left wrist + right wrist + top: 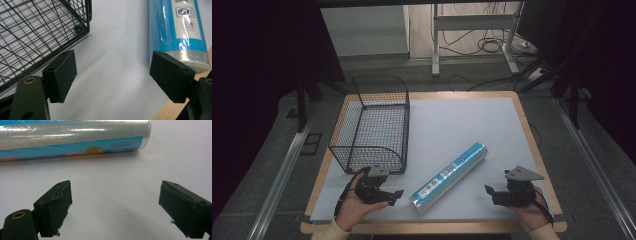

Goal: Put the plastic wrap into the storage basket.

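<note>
Blue roll (449, 178) diagonal, near-left to far-right

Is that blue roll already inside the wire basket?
No, the blue roll lies on the table mat beside the wire basket.

Blue-and-white roll (178, 30) of wrapped film, boxed "S" emblem on its white label panel in the left gripper view, small oval brand mark on its blue band in the right gripper view, lettering too blurred to read, barcode-like label in the high view
</note>
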A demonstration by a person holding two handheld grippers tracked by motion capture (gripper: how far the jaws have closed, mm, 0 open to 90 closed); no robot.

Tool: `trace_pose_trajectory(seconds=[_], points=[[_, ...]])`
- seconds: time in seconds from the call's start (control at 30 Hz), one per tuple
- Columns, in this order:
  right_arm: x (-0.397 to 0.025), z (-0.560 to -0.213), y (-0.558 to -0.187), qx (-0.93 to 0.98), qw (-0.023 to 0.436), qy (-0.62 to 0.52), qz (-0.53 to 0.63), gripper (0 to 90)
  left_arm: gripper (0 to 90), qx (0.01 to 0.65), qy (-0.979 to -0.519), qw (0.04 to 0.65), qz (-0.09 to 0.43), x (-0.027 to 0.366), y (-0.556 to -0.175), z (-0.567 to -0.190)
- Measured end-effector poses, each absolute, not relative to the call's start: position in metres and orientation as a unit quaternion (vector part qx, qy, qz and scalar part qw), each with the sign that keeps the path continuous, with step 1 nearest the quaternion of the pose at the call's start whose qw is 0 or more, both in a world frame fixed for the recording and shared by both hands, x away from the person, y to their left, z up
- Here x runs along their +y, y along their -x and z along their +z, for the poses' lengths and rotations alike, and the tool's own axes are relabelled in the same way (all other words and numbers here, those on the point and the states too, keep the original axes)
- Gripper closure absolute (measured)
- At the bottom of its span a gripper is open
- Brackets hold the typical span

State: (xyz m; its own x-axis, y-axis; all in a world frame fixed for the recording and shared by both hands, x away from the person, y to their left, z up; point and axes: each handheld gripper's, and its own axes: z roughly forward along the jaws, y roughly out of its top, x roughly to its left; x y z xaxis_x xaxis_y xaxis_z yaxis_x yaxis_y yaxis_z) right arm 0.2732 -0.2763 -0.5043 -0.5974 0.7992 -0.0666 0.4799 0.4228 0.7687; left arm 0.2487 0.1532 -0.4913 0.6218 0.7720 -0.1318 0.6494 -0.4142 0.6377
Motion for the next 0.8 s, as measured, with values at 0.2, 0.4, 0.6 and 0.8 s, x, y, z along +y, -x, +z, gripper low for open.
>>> trace_pose_trajectory(seconds=[0.2,0.4,0.6,0.8], points=[[-0.276,-0.506,-0.274,0.816,0.215,-0.393,0.364,11.8,21.2,0.418,-0.837,0.34,0.089,0.153,-0.251,-0.486],[-0.278,-0.505,-0.273,0.813,0.218,-0.395,0.368,11.8,20.8,0.405,-0.843,0.343,0.086,0.143,-0.25,-0.48],[-0.277,-0.506,-0.273,0.814,0.215,-0.395,0.366,11.8,20.2,0.4,-0.847,0.338,0.088,0.137,-0.248,-0.474],[-0.277,-0.505,-0.274,0.813,0.212,-0.397,0.369,11.9,20.3,0.391,-0.853,0.332,0.094,0.131,-0.251,-0.466]])
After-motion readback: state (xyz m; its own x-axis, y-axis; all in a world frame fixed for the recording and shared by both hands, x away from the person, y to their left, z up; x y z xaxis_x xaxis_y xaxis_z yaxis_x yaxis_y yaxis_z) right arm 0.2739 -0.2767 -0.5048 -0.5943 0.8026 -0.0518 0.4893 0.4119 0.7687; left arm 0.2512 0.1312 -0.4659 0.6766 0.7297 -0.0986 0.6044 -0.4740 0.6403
